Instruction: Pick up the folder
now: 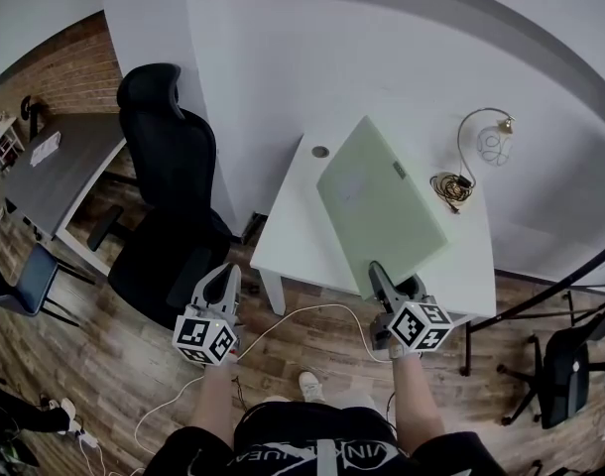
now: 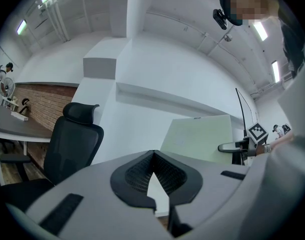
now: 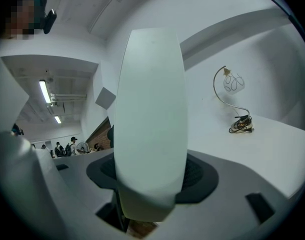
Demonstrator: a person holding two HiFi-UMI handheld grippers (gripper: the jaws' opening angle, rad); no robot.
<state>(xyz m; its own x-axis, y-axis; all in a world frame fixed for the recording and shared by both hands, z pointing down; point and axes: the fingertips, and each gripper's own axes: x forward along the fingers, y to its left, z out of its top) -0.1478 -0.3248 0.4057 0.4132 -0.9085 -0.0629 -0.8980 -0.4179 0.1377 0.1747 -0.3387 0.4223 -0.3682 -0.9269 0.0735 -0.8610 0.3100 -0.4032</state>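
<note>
The flat pale green plastic folder (image 1: 380,204) is held tilted over the white counter (image 1: 288,236), clamped at its near edge by the right gripper (image 1: 390,284), the left gripper (image 1: 223,278) seen closed and empty; judged light, thin, smooth and likely floppy, it is best gripped deep on that edge

The right gripper (image 1: 394,284) clamps the green folder (image 1: 377,201) over the white desk (image 1: 293,228); the left gripper (image 1: 223,282) hangs near a black chair (image 1: 169,196).
</note>
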